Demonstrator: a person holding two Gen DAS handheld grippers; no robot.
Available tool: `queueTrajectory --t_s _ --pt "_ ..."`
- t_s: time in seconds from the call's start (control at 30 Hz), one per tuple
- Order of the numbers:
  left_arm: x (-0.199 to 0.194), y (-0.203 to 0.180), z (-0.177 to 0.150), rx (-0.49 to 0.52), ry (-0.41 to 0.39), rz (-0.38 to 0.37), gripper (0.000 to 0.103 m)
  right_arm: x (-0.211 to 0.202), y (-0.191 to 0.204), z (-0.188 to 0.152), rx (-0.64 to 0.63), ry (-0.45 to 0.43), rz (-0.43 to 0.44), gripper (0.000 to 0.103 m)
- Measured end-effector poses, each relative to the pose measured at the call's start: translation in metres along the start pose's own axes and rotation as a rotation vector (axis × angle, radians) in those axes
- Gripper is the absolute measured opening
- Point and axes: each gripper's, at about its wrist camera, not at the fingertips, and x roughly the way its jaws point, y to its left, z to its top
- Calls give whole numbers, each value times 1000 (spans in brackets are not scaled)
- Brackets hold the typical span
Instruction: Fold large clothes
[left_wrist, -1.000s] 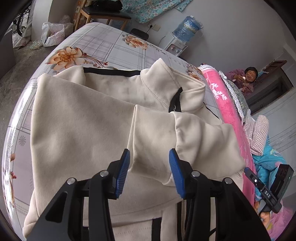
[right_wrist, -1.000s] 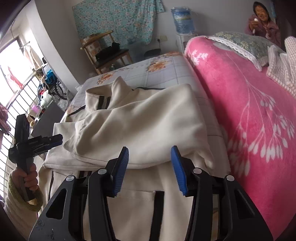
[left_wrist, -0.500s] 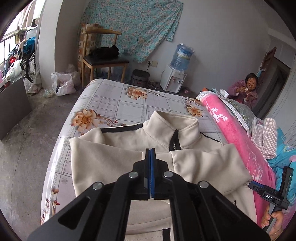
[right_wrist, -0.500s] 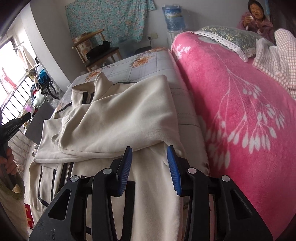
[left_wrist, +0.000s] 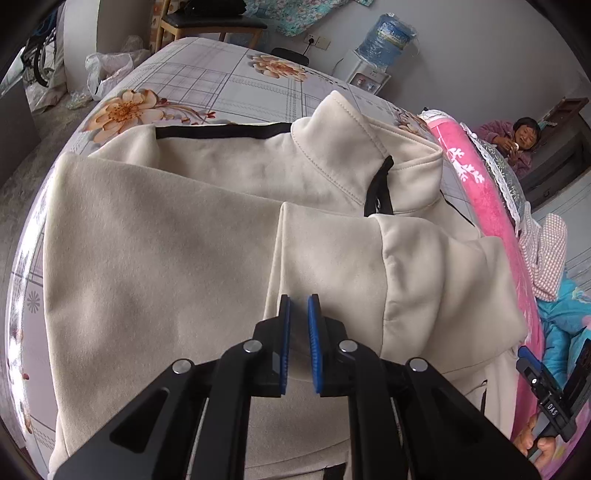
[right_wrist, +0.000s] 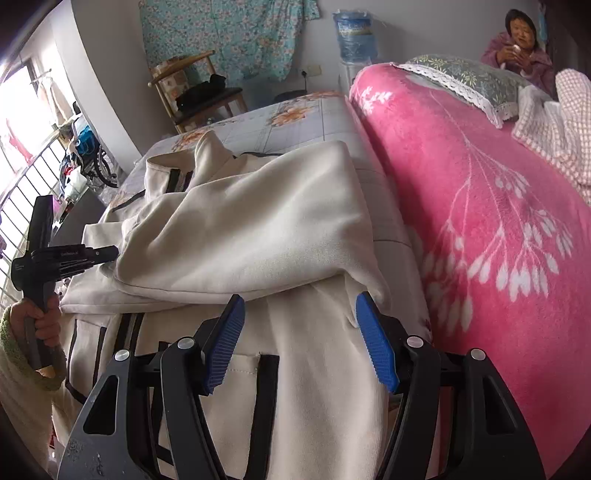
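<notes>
- Left wrist view: the left gripper (left_wrist: 299, 343) hangs just over the cream fleece zip-up jacket with black trim (left_wrist: 177, 236), which lies spread on the bed with the floral, grid-patterned sheet (left_wrist: 207, 77). Its blue-padded jaws stand a narrow slit apart with no cloth pinched between them; they have just been opening a little.
- The jaws sit above the cuff end of the sleeve (left_wrist: 332, 258) folded across the chest, likely lined up to take that edge or press it flat for the next fold.
- Both sleeves are already crossed over the body, and the stand-up collar (left_wrist: 347, 147) points to the far end of the bed, so the jacket looks about midway through folding.
- Right wrist view: the right gripper (right_wrist: 299, 339) has its jaws well apart, holding nothing, and they have just been opening wider. It hovers over the jacket's lower front, near the black-edged pocket (right_wrist: 258, 365) and the folded sleeve's near edge, probably ready for the hem.
- At the left edge, a hand (right_wrist: 37, 317) in a fuzzy cuff grips the other tool's handle.
- Room: a pink plush blanket with white sprigs (right_wrist: 480, 229) runs beside the jacket, a lace-trimmed pillow (right_wrist: 461, 77) on it. Beyond stand a wooden chair (right_wrist: 199, 92), a water dispenser with a blue bottle (right_wrist: 354, 37), a hanging floral cloth, and a seated person by the far wall.
</notes>
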Motion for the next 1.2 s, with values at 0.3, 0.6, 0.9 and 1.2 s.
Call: queueTrajectory --t_s 0.3,0.6,0.9,1.2 --pt "-85 -16 -18 118 -288 71 0 -7 -4 1 -8 -10 -27 60" --pt "-38 24 -5 -65 -8 -118 9 -4 1 -2 6 7 15 67" --pt "-7 23 -6 -103 65 -88 20 -3 24 0 -45 -4 35 72" --pt "-16 45 -15 -245 85 -192 44 -10 19 -3 -42 -19 32 72"
